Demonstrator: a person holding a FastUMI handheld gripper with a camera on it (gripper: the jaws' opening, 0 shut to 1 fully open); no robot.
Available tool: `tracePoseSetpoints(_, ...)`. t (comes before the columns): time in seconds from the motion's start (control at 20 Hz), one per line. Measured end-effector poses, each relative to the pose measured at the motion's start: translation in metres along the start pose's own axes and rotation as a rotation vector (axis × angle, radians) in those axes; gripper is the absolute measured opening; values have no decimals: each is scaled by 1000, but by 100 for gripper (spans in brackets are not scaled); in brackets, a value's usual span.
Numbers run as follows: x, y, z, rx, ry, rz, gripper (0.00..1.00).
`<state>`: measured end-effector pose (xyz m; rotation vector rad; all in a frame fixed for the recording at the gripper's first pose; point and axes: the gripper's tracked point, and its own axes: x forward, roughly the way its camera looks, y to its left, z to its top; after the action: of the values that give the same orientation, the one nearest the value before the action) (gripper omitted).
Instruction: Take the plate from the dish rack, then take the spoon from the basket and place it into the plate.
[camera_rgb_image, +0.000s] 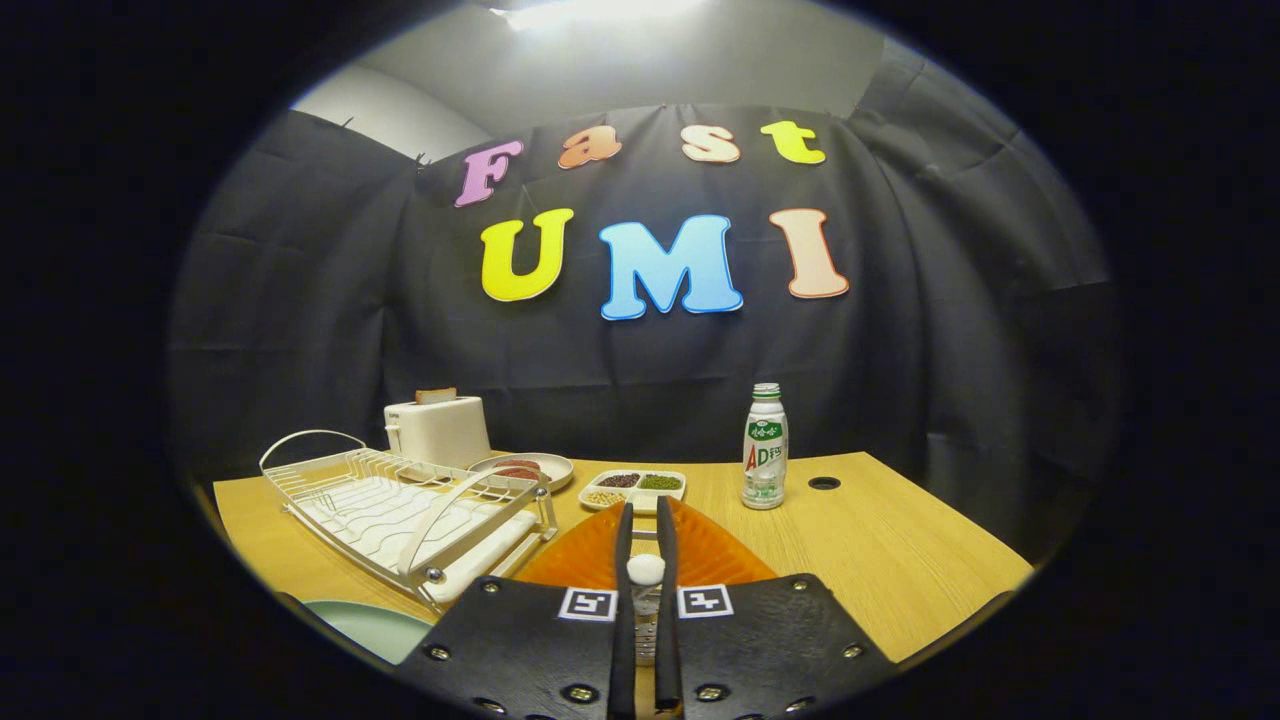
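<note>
My gripper (643, 508) hovers low over an orange ribbed plate (590, 562) that lies on the wooden table (900, 550) just under and beyond the fingers. The fingers stand close together, pressing on a slim spoon (645, 570) held upright between them. Its white rounded end shows, while the lower part runs down between the fingers and is mostly hidden. The white wire dish rack (400, 510) sits to the left of the fingers with no dishes in it.
Behind the rack stand a white toaster (437, 428) and a small dish with food (525, 468). A divided tray of beans (632, 487) lies beyond the fingertips, a drink bottle (765, 447) to its right. A pale green dish edge (370, 625) lies near left.
</note>
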<state>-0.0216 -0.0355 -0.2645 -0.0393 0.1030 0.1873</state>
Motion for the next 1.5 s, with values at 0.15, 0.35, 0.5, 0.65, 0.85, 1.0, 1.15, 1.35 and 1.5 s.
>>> tracePoseSetpoints(0.15, -2, 0, 14, 5, -5, -11, 8)
tracePoseSetpoints(0.35, -7, 3, 29, 27, 0, -25, 8)
tracePoseSetpoints(0.5, -13, 1, 48, 32, -9, -34, 8)
tracePoseSetpoints(0.65, -23, -2, 67, 32, -17, -40, 8)
tracePoseSetpoints(0.85, -37, -9, 92, 8, -43, -53, 8)
tracePoseSetpoints(1.0, -51, -14, 110, 22, -44, -58, 8)
tracePoseSetpoints(1.15, -66, -18, 125, 17, -35, -56, 8)
tracePoseSetpoints(1.35, -83, -14, 135, 31, 4, -27, 8)
tracePoseSetpoints(1.5, -97, -9, 141, 12, 28, -3, 8)
